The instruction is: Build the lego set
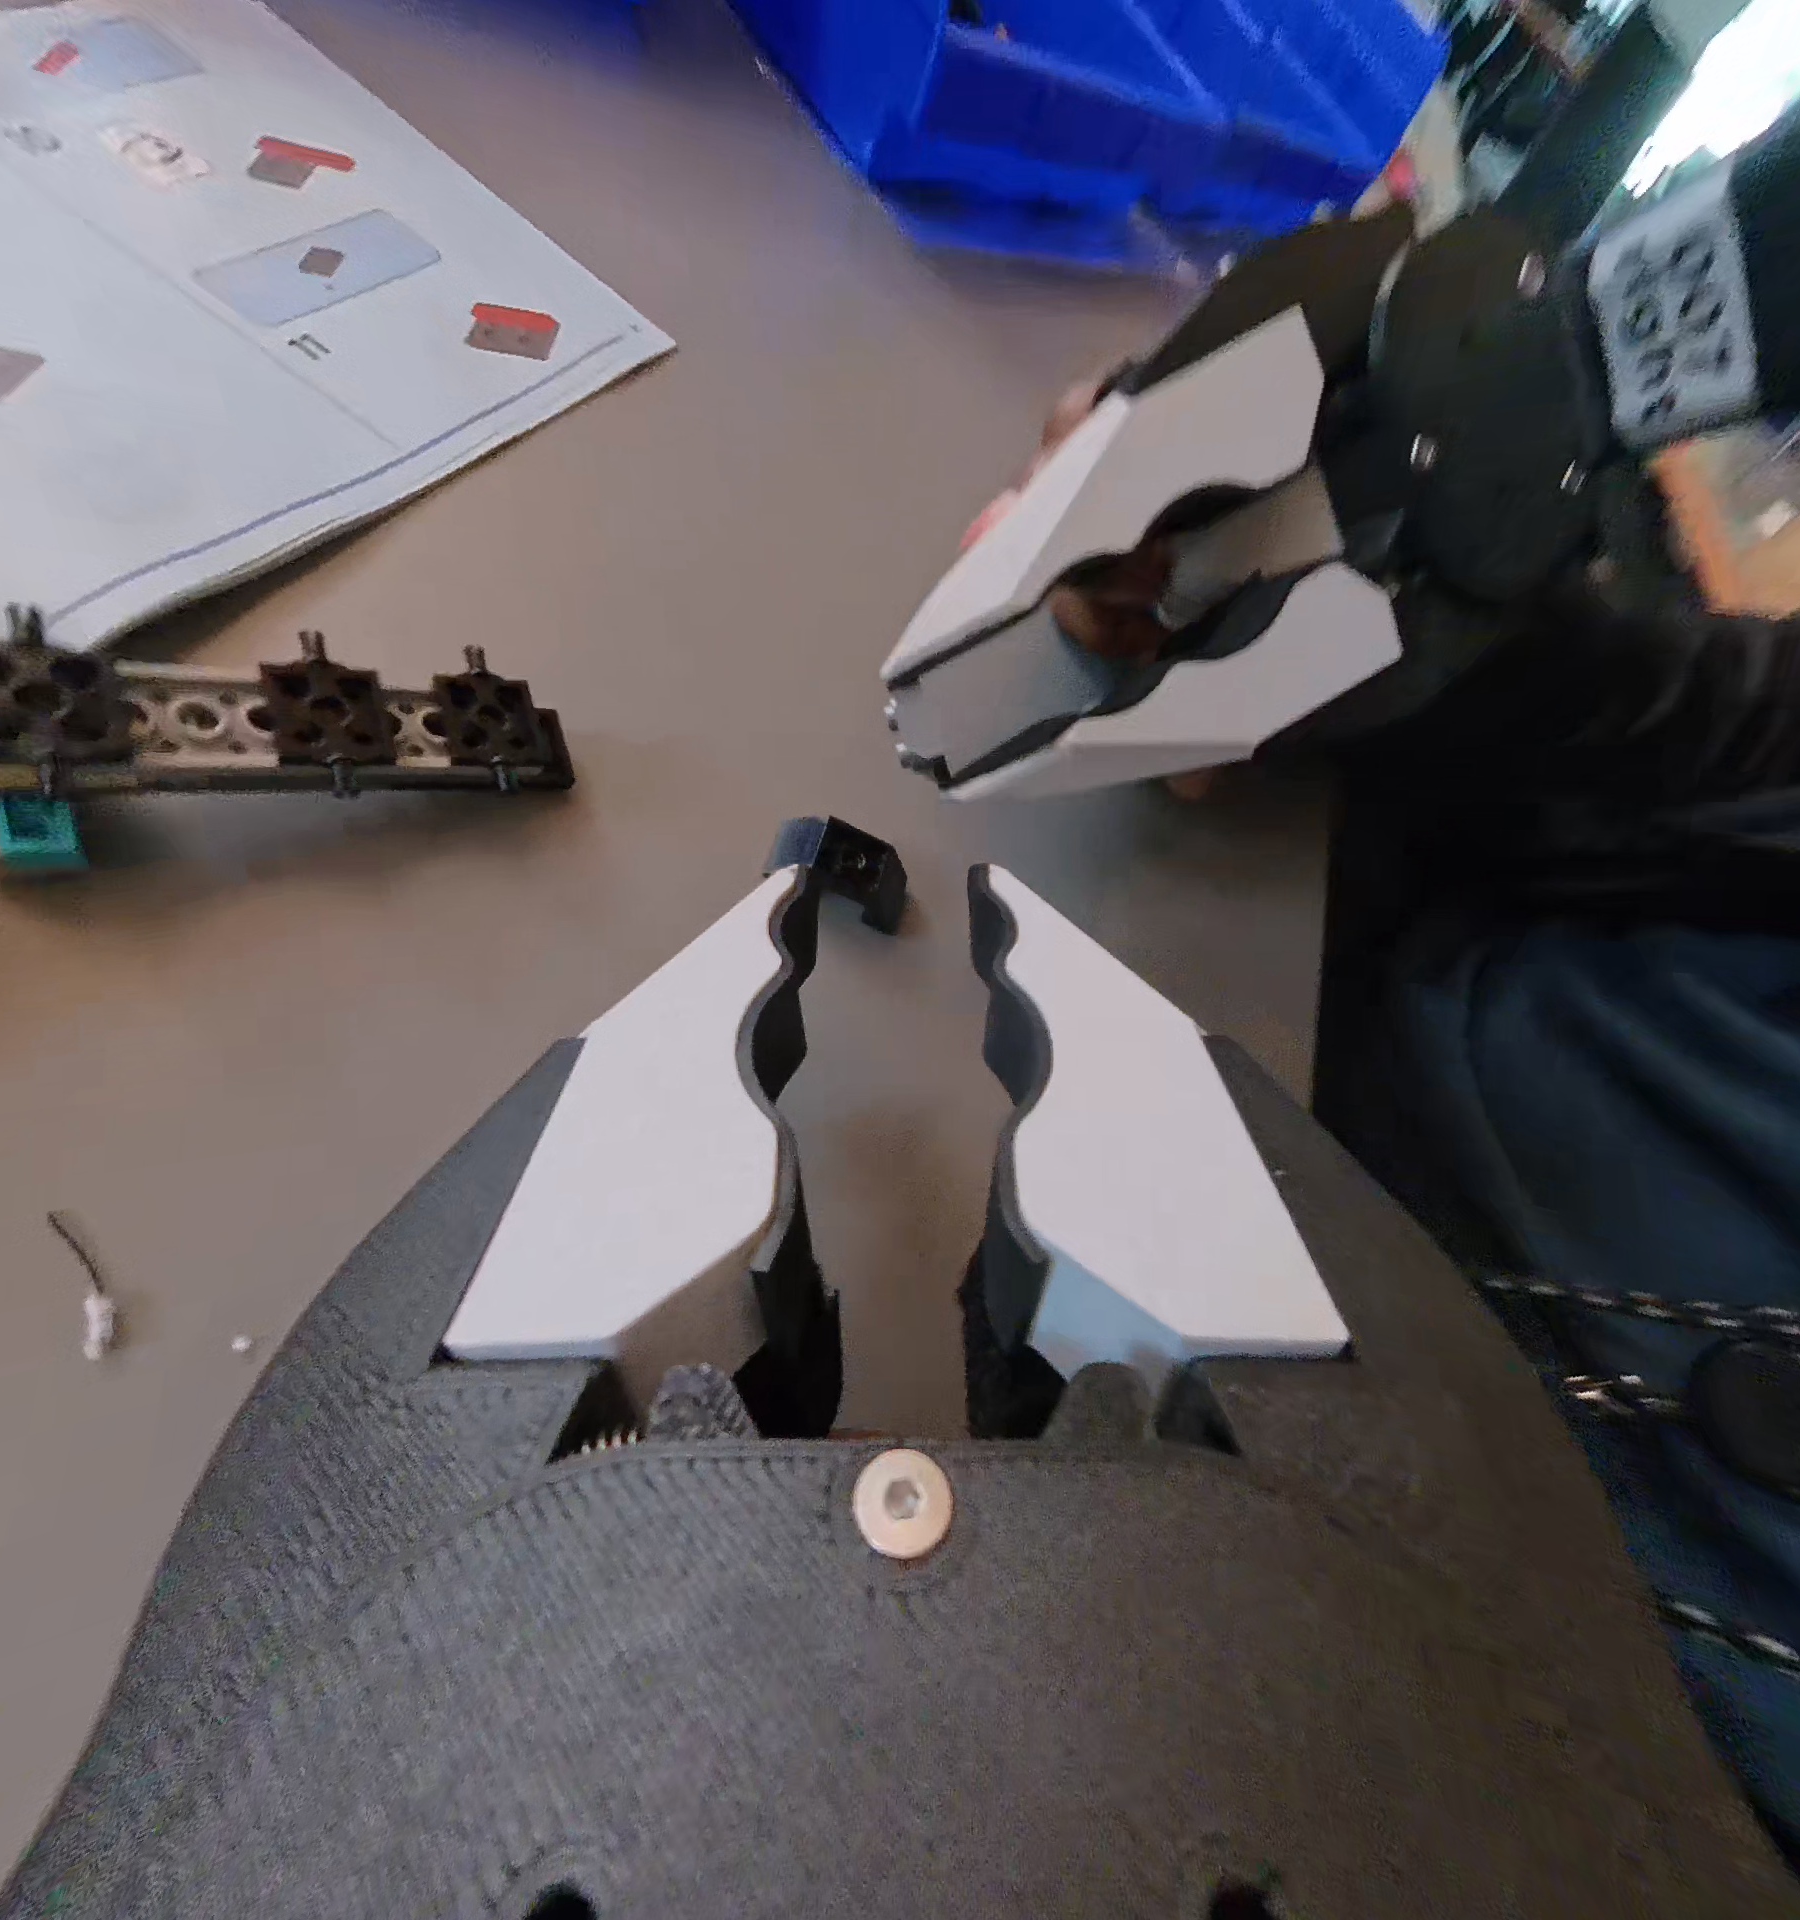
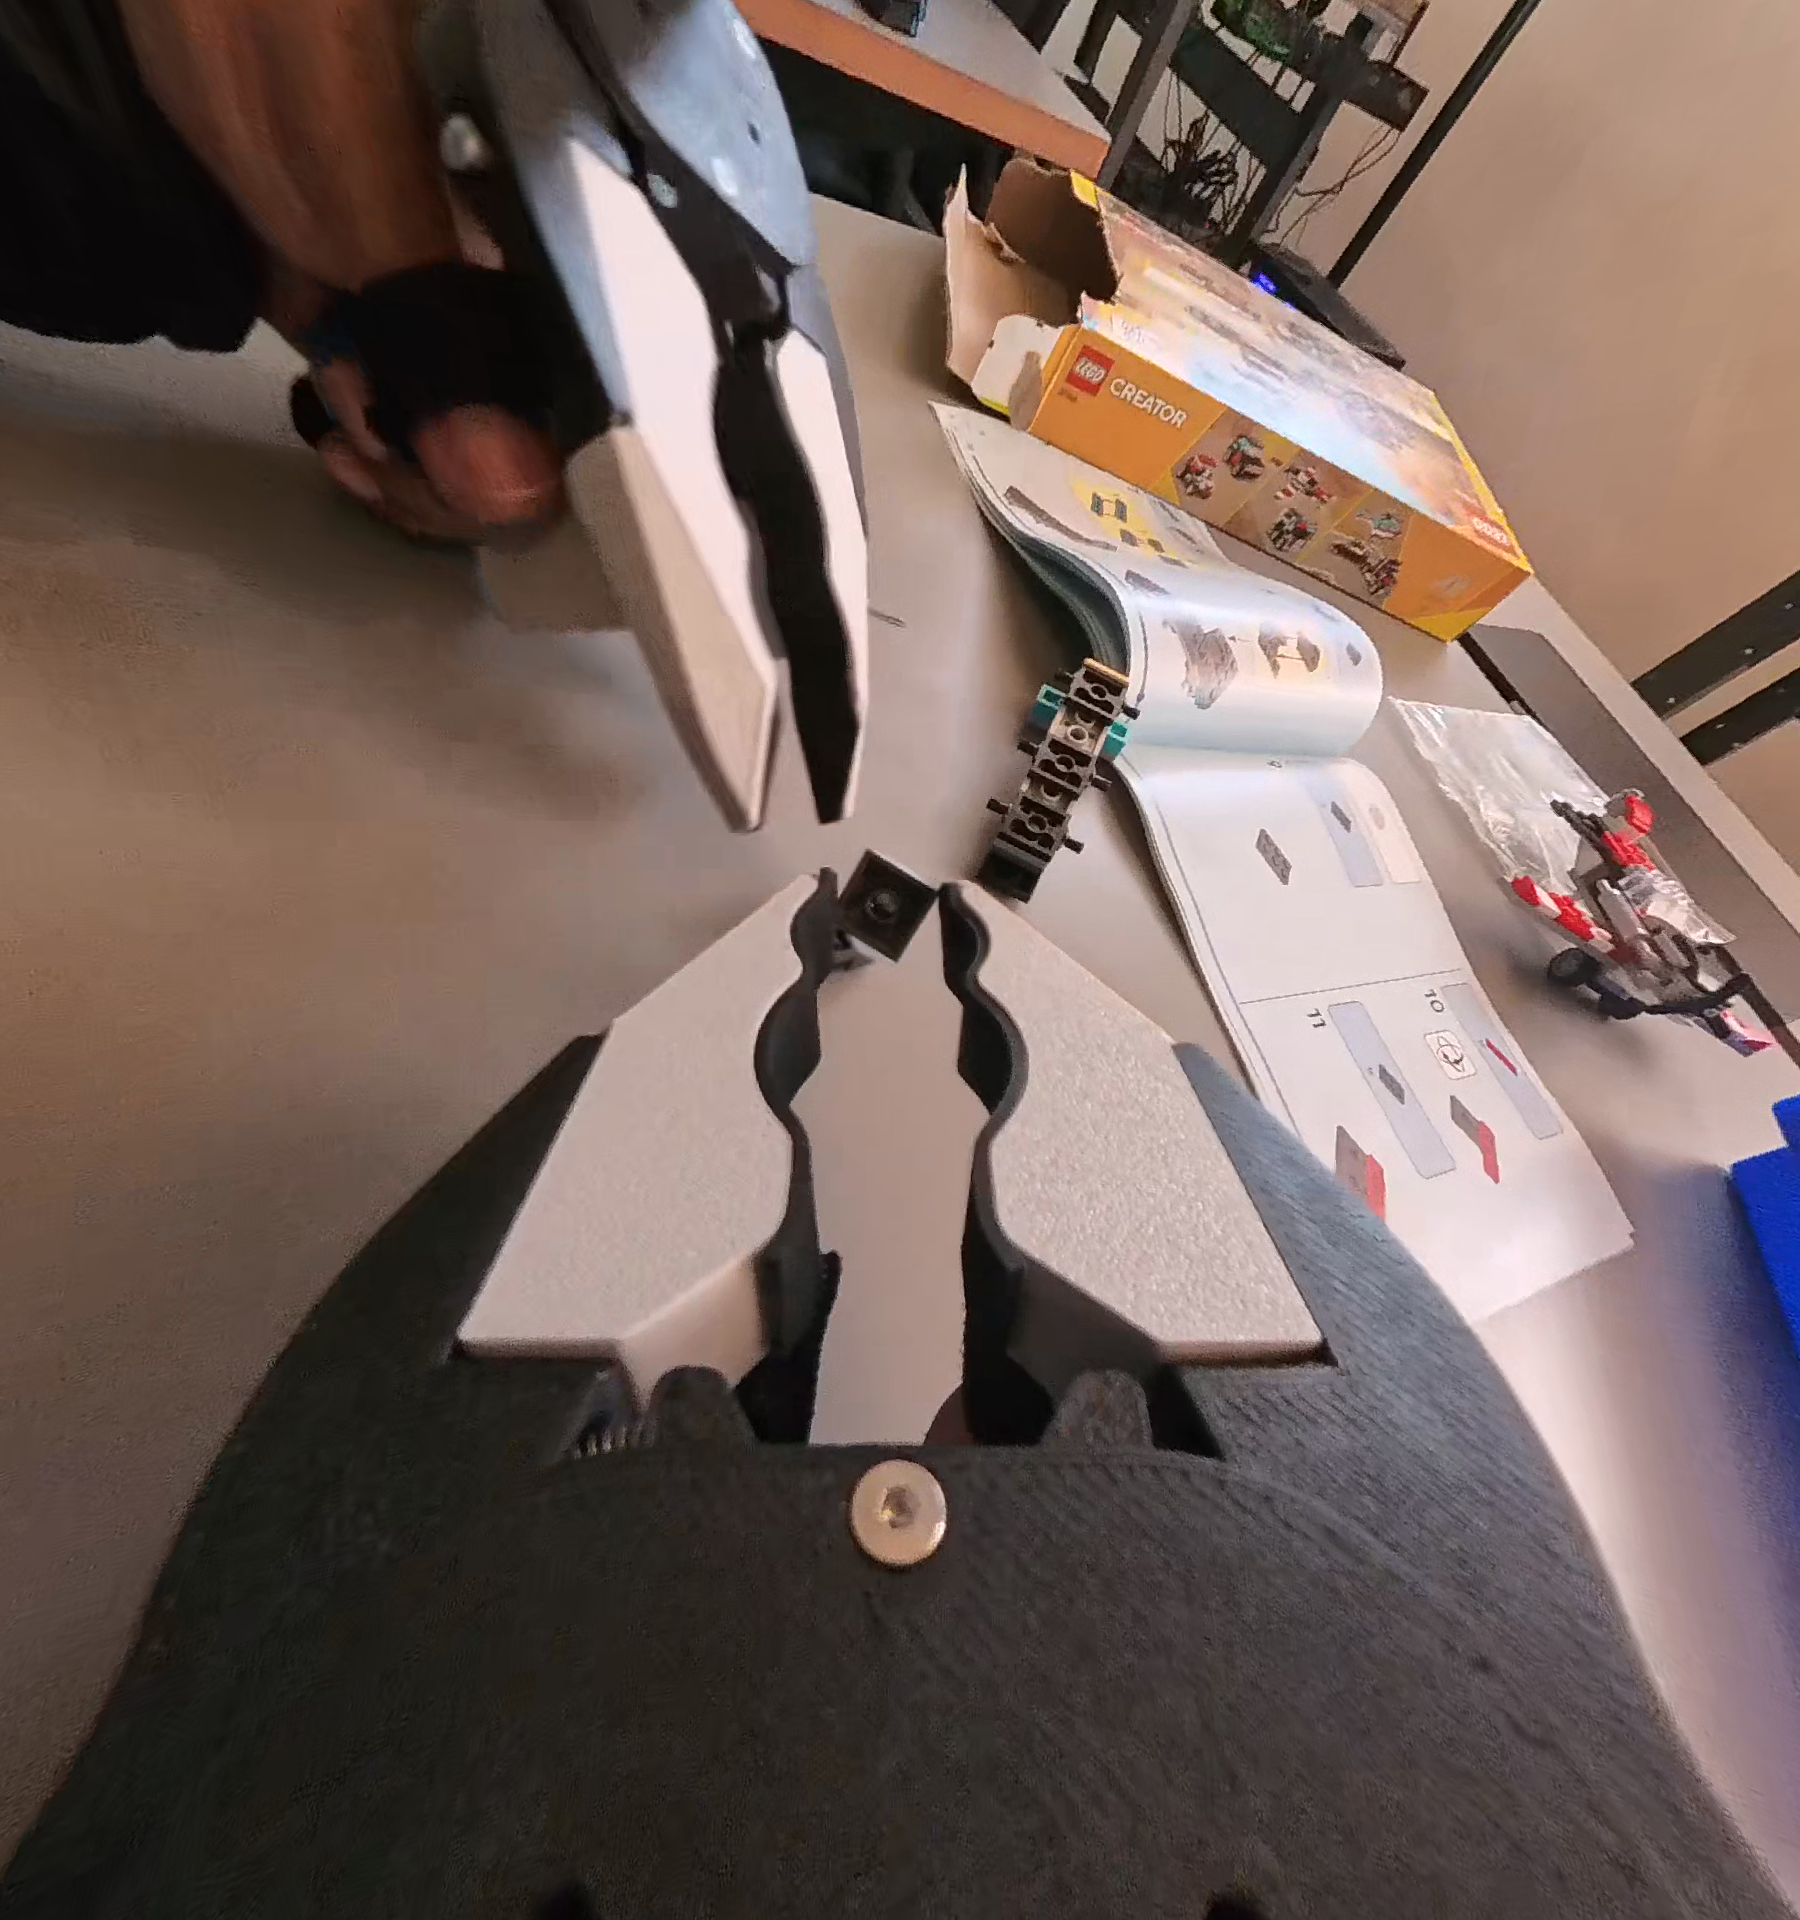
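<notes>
A small black brick (image 1: 846, 868) lies on the grey table (image 1: 667, 582), just past my left gripper's left fingertip. My left gripper (image 1: 883, 883) is open and empty, with its tips low beside the brick. It also shows in the right wrist view (image 2: 792, 816), up and left of the brick (image 2: 880, 914). My right gripper (image 2: 880, 899) has its jaws part open, and the brick shows between its tips. In the left wrist view the right gripper (image 1: 917, 743) hovers just beyond the brick, apart from it. A long dark part-built beam (image 1: 252, 727) with black pin blocks and a teal brick lies to the left.
An open instruction booklet (image 2: 1343, 935) lies next to the beam (image 2: 1057, 790). A yellow box (image 2: 1239, 436) lies behind it. A clear bag with a red, white and grey model (image 2: 1623, 914) lies at the right. Blue bins (image 1: 1083, 125) stand at the back. A small white scrap (image 1: 96, 1325) lies near left.
</notes>
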